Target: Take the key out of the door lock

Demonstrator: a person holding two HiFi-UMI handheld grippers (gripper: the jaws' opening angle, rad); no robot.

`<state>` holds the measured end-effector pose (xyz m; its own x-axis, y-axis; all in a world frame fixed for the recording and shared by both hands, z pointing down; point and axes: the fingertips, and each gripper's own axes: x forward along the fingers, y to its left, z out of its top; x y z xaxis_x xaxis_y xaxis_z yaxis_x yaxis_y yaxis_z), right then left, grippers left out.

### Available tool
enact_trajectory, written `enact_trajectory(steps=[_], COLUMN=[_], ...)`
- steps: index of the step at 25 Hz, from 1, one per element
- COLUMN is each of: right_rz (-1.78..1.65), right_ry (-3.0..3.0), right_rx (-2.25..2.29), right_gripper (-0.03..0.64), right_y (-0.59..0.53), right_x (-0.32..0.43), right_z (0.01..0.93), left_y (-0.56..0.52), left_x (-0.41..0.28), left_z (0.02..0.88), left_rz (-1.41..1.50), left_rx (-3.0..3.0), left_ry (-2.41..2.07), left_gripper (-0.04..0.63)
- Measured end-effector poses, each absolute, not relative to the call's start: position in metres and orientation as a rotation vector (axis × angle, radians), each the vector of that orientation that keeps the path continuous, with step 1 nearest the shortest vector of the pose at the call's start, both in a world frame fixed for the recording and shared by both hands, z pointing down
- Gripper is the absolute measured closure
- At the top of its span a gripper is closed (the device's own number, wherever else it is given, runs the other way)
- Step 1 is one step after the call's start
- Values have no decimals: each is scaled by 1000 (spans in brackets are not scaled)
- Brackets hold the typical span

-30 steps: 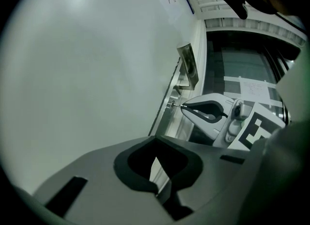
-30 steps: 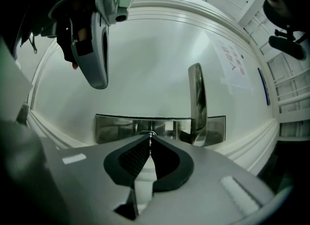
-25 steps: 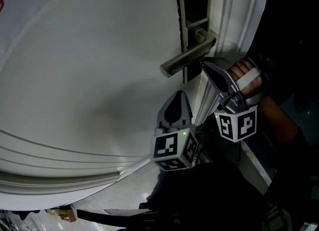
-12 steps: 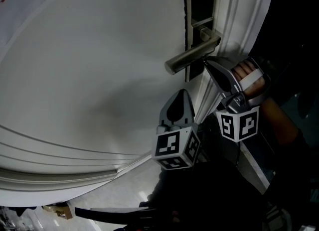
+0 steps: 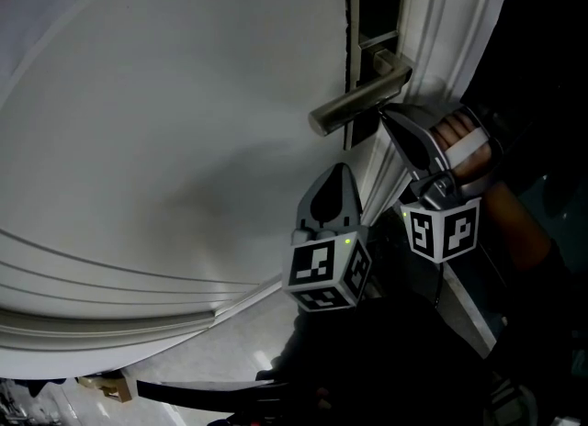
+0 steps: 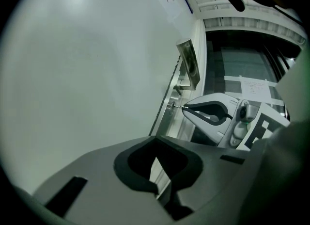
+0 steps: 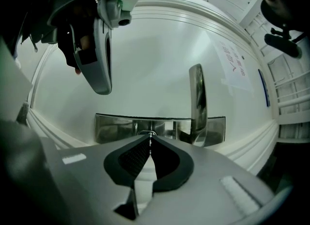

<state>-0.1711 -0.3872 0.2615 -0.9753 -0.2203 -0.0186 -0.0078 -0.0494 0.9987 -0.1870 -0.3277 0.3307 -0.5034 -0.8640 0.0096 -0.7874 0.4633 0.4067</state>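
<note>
White door (image 5: 184,140) fills most of the head view. A brushed-metal lock plate (image 7: 116,128) is mounted near its edge, and a lever handle (image 7: 196,103) projects from the plate.

Right gripper (image 7: 149,137): the fingers are closed, with the tips pressed together directly in front of the keyhole below the handle. In the left gripper view, a thin key (image 6: 177,106) bridges the short gap between these tips and the lock. The tips clamp its outer end and its far end sits in the keyhole (the key is not out of the lock). A hand (image 5: 457,130) grips the gripper body behind the fingers, above the marker cube (image 5: 444,229).

Left gripper (image 5: 337,172): the fingers are closed with nothing between them. It is positioned below the handle and just beside the right gripper, with the tips pointing toward the door edge. It is clear of the key, the plate and the handle.

Key location: in the lock, below the handle, held at the right gripper's tips.
</note>
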Motion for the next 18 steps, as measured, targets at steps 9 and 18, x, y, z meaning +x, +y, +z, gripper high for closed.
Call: enact_trajectory(steps=[9, 18], right_rz=[-2164, -2157], right_ry=[-2046, -2056], right_rx=[251, 251], right_gripper=[604, 604], right_y=[-386, -387], right_x=[-167, -167], right_z=[262, 263], left_y=[-328, -334], left_x=[-189, -179], left_z=[331, 331], left_rz=[-536, -528], left_rx=[1436, 1467], left_ry=[-2491, -2469], left_gripper=[595, 595])
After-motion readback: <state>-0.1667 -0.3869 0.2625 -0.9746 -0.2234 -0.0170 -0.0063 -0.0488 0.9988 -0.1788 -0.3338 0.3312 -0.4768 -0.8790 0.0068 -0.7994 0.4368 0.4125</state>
